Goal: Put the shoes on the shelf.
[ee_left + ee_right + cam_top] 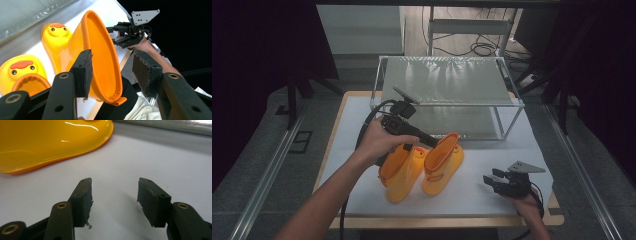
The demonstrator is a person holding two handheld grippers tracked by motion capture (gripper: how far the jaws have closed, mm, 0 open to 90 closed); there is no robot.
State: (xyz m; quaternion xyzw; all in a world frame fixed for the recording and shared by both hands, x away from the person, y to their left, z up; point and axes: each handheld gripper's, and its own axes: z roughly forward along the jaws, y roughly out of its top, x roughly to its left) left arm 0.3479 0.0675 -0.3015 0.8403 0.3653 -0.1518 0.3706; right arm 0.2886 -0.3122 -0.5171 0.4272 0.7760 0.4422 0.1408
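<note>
Across the high view, two yellow duck boots stand side by side on the white table top (pixel 512 150), in front of a low wire shelf (pixel 447 82). The left gripper (pixel 434 144) reaches over the left boot (pixel 401 172) toward the collar of the right boot (pixel 443 165), while the right gripper (pixel 493 181) rests on the table near the right edge, well apart from the boots, jaws spread and holding nothing.

From the left gripper view, the left gripper (pixel 113 75) straddles the orange-trimmed collar of the right boot (pixel 100 55): one pad sits against the outer wall and the other stands clear beyond the rim, so the jaws are apart and nothing is clamped yet. The duck face of the left boot (pixel 21 68) shows at lower left, and the right gripper (pixel 117 33) farther off, held in the person's hand.

Along the right gripper view, the right gripper (pixel 114 195) lies low over bare table, pads wide apart, with the glossy toe of the right boot (pixel 50 142) just ahead.

The boots look like light, glossy moulded rubber: the shaft wall should flex under pressure and the shiny surface could slip. The rolled collar is probably the best hold, one pad inside and one outside, since its thicker trim gives the pads an edge to bite.
</note>
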